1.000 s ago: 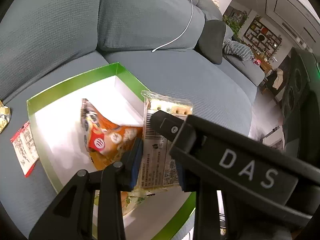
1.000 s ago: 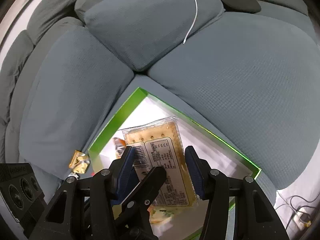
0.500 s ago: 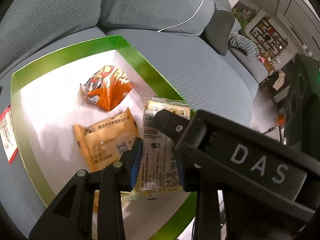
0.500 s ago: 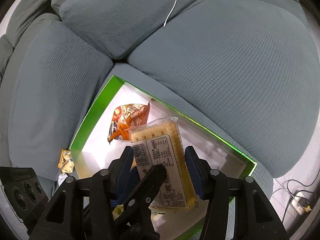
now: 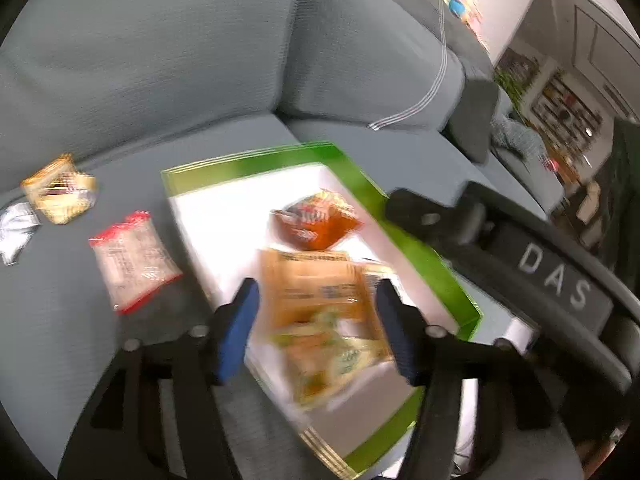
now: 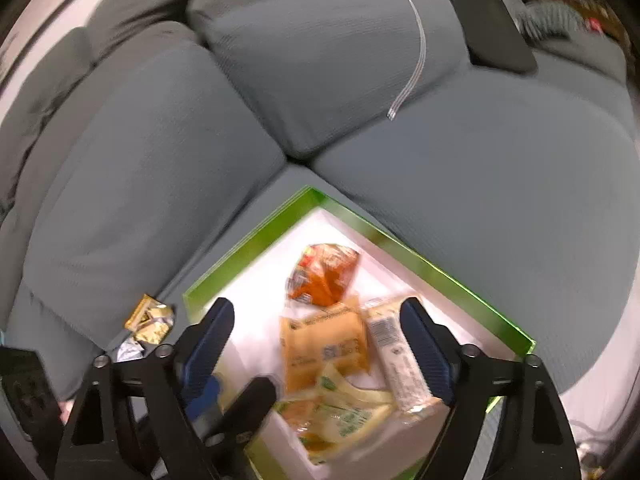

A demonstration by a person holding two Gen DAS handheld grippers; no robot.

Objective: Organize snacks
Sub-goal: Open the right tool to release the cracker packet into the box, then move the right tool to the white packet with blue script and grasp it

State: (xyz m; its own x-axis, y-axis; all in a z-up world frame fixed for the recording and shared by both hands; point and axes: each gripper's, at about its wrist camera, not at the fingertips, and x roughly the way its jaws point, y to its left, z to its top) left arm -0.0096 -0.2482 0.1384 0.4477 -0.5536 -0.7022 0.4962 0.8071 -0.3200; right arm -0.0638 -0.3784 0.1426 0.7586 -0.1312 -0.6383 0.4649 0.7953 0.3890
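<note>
A green-rimmed white box [image 5: 256, 162] [image 6: 248, 254] lies on the grey sofa seat. In it lie an orange-red chip bag [image 5: 316, 224] [image 6: 322, 274], a tan packet [image 5: 316, 284] [image 6: 324, 348], a green-yellow packet [image 5: 332, 360] [image 6: 340, 412] and the clear cracker pack [image 6: 396, 356]. My left gripper [image 5: 316, 328] is open and empty above the box. My right gripper [image 6: 316, 352] is open and empty above the box. The right gripper's body [image 5: 520, 264] crosses the left wrist view.
On the seat left of the box lie a red-edged clear packet [image 5: 132, 260], a gold packet [image 5: 58, 188] [image 6: 150, 318] and a silver wrapper [image 5: 18, 228] [image 6: 128, 350]. A white cable [image 6: 412, 44] hangs over the back cushion. A dark pillow [image 6: 496, 36] sits far right.
Both grippers opened and let go of the cracker pack, which now lies in the box. Both grippers pulled back and up; the view is blurred by motion.
</note>
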